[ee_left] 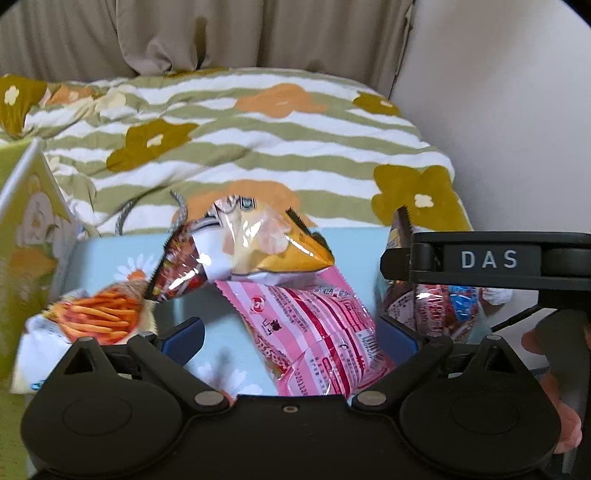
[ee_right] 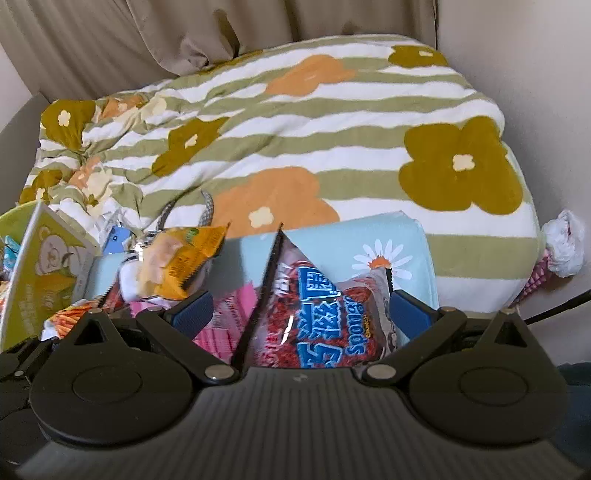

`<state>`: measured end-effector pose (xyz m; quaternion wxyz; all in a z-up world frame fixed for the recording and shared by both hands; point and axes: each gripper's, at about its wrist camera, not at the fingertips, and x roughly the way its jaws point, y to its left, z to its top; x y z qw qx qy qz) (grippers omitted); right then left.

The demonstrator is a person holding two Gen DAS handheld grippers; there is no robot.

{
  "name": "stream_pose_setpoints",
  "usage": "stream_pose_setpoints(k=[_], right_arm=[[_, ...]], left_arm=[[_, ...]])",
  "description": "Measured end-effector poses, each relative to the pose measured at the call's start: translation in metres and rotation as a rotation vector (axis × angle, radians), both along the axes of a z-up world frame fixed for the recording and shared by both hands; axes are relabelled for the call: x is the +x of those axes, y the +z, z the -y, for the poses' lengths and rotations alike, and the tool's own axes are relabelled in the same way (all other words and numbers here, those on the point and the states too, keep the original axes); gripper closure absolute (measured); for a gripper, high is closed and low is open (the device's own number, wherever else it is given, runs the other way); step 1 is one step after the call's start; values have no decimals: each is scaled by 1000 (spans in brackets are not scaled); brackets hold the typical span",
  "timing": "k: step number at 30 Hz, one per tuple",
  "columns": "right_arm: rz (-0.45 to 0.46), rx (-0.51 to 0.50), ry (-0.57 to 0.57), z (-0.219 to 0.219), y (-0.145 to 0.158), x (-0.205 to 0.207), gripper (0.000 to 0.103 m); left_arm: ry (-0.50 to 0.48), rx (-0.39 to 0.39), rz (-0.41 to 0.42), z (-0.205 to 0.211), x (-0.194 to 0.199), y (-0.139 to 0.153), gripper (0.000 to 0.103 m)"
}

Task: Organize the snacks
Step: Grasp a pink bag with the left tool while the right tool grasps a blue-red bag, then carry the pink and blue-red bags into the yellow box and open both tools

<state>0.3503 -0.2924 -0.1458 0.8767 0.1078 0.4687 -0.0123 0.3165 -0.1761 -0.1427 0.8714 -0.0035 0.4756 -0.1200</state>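
Note:
Several snack packets lie in a light blue daisy-print box [ee_left: 354, 243]. In the left wrist view, my left gripper [ee_left: 295, 338] is open just above a pink striped packet [ee_left: 317, 328], with an orange and clear packet [ee_left: 266, 243] behind it and a packet picturing orange sticks [ee_left: 96, 317] at left. In the right wrist view, my right gripper [ee_right: 301, 312] is open around a red packet with blue lettering [ee_right: 317, 317], standing between its jaws. The orange packet [ee_right: 181, 262] and pink packet [ee_right: 225, 325] show at left. The right gripper's body [ee_left: 491, 258] crosses the left wrist view.
A green box with a bear drawing [ee_left: 26, 236] stands to the left of the blue box, also in the right wrist view [ee_right: 44, 269]. A striped floral duvet [ee_right: 314, 140] lies behind. A white wall [ee_left: 517, 110] is at right, curtains [ee_left: 184, 33] behind.

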Motion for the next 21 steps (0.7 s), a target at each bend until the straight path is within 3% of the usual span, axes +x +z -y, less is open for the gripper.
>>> stream_pose_setpoints(k=[7, 15, 21], right_arm=[[-43, 38, 11, 12, -20, 9, 0], [-78, 91, 4, 22, -32, 10, 0], [-83, 112, 8, 24, -34, 9, 0]], left_arm=[[13, -45, -27, 6, 6, -12, 5], [1, -124, -76, 11, 12, -18, 20], [-21, -112, -85, 13, 10, -17, 28]])
